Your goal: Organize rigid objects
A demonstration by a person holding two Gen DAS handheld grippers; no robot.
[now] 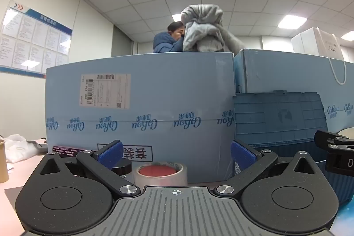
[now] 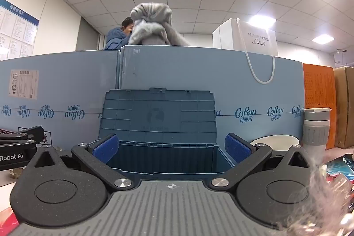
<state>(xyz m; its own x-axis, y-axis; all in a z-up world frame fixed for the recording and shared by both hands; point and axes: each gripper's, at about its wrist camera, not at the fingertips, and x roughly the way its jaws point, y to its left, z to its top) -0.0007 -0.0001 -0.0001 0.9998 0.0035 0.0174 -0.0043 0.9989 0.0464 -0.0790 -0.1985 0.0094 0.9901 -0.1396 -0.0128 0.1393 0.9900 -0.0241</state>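
Observation:
My left gripper [image 1: 176,153] is open and empty. A roll of clear tape with a red core [image 1: 160,174] stands on the table just ahead of it, between the fingers' line, with a black-capped jar [image 1: 121,167] to its left. My right gripper [image 2: 172,145] is open and empty, facing an open blue plastic bin [image 2: 163,160] whose lid [image 2: 158,114] stands upright behind it. The bin also shows at the right of the left wrist view [image 1: 278,118]. The right gripper's body [image 1: 336,154] shows at the left view's right edge.
Tall light-blue cartons [image 1: 137,107] wall off the back of the table. A grey-white bottle [image 2: 315,132], a white bowl [image 2: 276,141] and an orange box [image 2: 318,92] stand right of the bin. A white paper bag [image 2: 245,37] sits on the cartons. A cup [image 1: 3,160] stands far left.

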